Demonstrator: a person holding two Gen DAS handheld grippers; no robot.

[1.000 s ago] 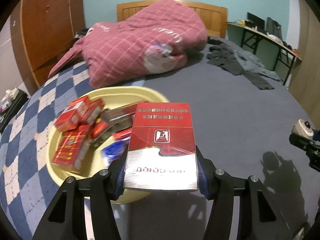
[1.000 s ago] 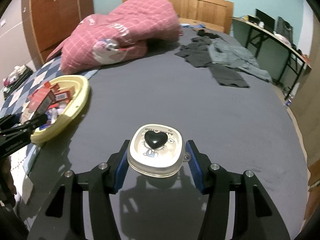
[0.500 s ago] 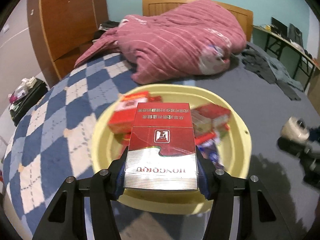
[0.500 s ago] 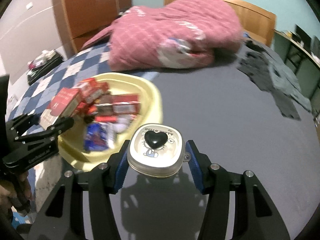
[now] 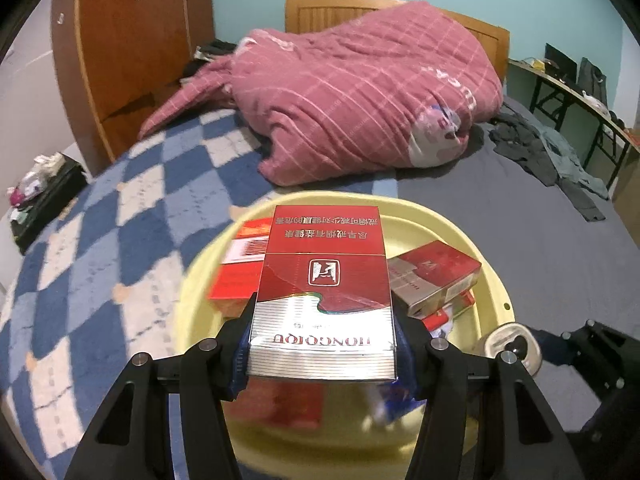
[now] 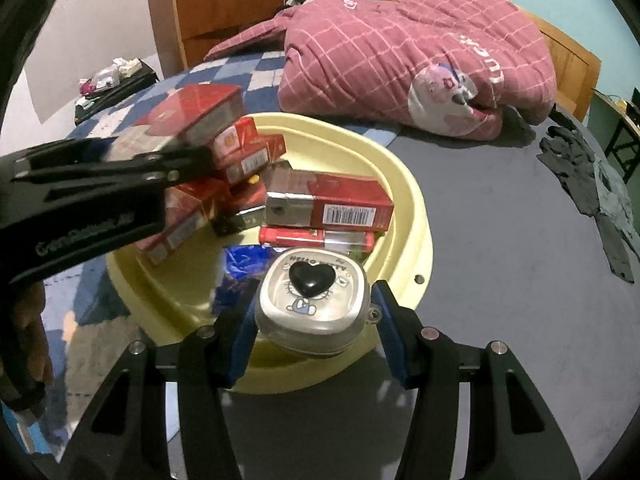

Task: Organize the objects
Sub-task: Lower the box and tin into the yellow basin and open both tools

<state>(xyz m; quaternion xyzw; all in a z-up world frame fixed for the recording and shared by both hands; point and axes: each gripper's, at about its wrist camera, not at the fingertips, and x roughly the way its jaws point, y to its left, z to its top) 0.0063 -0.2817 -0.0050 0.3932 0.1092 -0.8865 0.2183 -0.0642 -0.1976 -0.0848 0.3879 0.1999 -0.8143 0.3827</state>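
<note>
My left gripper (image 5: 322, 344) is shut on a red and silver cigarette pack (image 5: 324, 292) and holds it above the yellow basin (image 5: 492, 280). My right gripper (image 6: 314, 322) is shut on a small white Hello Kitty case (image 6: 314, 304) with a black heart, over the basin's near rim (image 6: 416, 240). The basin holds several red cigarette packs (image 6: 332, 204) and a blue wrapper (image 6: 240, 264). The left gripper with its pack (image 6: 192, 112) shows at the left of the right wrist view. The case (image 5: 514, 348) shows at the right of the left wrist view.
The basin sits on a bed with a blue checked cover (image 5: 100, 240) and a dark grey sheet (image 6: 520, 240). A pink quilt (image 5: 360, 100) lies behind it. Dark clothes (image 6: 600, 184) lie at the right. A wooden wardrobe (image 5: 132, 40) stands at the left.
Both grippers have moved in over the basin. The left one carried the pack further over its middle. The right one brought the case from the grey sheet to the basin's rim.
</note>
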